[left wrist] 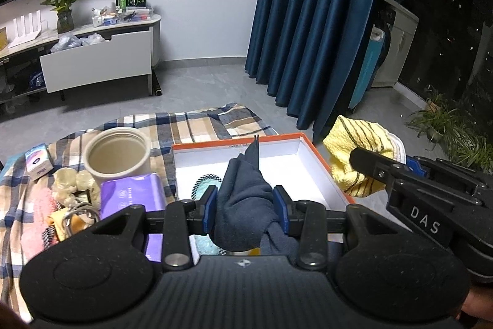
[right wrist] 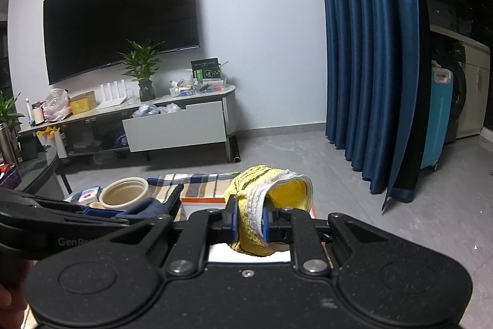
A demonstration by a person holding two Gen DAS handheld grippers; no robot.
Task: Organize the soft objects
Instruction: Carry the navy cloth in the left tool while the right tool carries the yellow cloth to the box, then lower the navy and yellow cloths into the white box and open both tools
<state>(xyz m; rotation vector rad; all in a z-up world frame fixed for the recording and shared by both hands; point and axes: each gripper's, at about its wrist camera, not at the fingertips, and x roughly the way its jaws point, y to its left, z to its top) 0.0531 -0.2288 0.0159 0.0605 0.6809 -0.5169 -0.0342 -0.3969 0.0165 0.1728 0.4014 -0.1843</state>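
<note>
Two grippers were loaded at once. The left gripper [left wrist: 246, 213] had its jaws narrowed on a dark blue cloth [left wrist: 246, 199], which stood bunched between the pads and trailed a thin tip toward the far wall of the orange-rimmed box [left wrist: 320, 158]. That cloth hung directly over the white box floor, long axis running near to far, so the drop looked like a short way down. A pale teal mesh item [left wrist: 205, 185] already lay inside, left of the cloth. The right gripper [right wrist: 250, 222] was pinched almost fully closed on a yellow striped towel [right wrist: 265, 193], folded and poking out beyond the box's right rim, so it needed to come left over that edge. Open floor space remained at the box's far right. Clutter, a beige jar [left wrist: 118, 154] and purple packet [left wrist: 132, 195], crowded the plaid-covered table [left wrist: 197, 125] on the left.
</note>
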